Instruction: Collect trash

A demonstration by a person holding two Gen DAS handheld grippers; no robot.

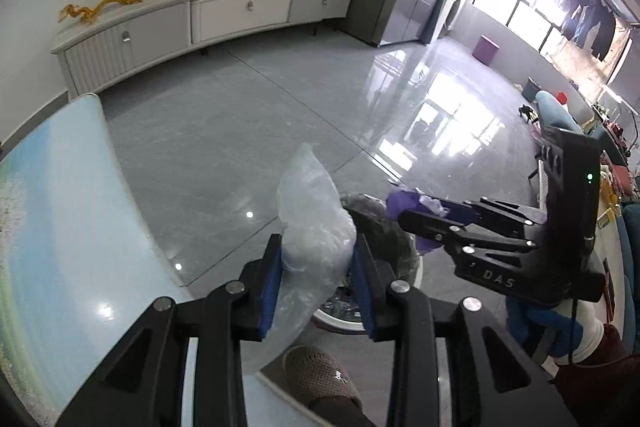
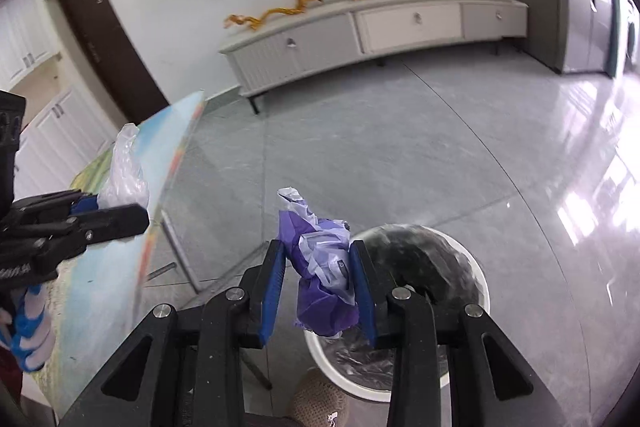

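My left gripper (image 1: 318, 267) is shut on a crumpled clear plastic bag (image 1: 314, 223) and holds it at the table's edge, above the near rim of a white trash bin (image 1: 414, 275) lined with a dark bag. My right gripper (image 2: 320, 275) holds a crumpled purple and white wrapper (image 2: 324, 267) directly over the same bin (image 2: 478, 271); the wrapper touches the right pad, with a gap at the left pad. In the left wrist view the right gripper (image 1: 412, 211) comes in from the right with the purple wrapper (image 1: 404, 205). In the right wrist view the left gripper (image 2: 116, 211) and its bag (image 2: 124, 171) are at the left.
A table with a glossy blue-green top (image 1: 60, 227) lies at the left, its edge beside the bin. A slippered foot (image 1: 320, 383) stands just before the bin. A long white TV cabinet (image 1: 208, 19) lines the far wall across open grey tile floor (image 1: 240, 131).
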